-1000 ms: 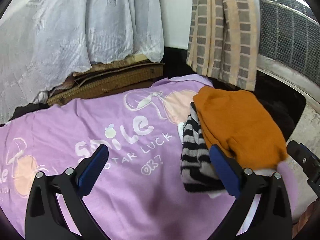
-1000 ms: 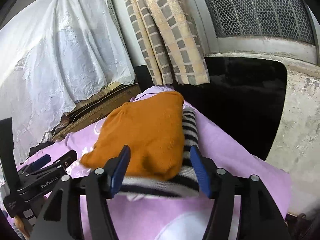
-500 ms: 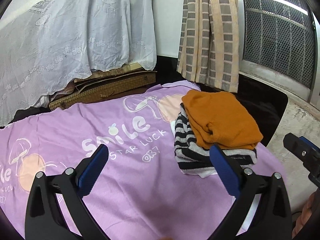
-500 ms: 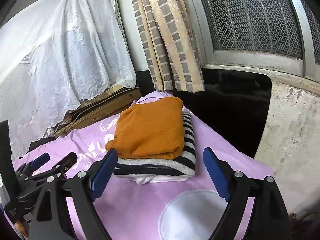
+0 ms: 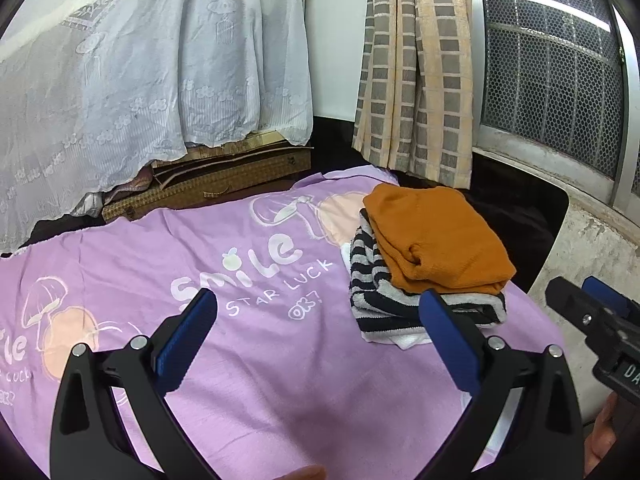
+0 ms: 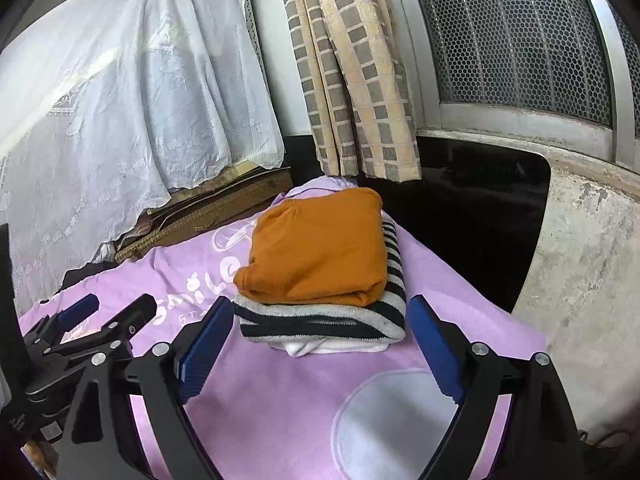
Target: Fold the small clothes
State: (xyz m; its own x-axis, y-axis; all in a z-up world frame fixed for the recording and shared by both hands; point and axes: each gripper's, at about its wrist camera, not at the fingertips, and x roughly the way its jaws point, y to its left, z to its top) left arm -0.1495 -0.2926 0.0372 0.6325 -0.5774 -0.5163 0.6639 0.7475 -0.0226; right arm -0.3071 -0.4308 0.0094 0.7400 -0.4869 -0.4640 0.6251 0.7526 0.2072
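Both tongs, the left gripper [image 5: 318, 324] and right gripper [image 6: 320, 334], gape wide and hold nothing, so lift them gently away and do not bump the folded orange knit top [image 6: 320, 248] on the striped black-and-grey folded cloth [image 6: 320, 320].

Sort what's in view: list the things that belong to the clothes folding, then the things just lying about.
Folding job: orange garment, striped garment, white garment, purple sheet.

Lying about: white lace cloth, checked curtain, woven mats, window mesh.
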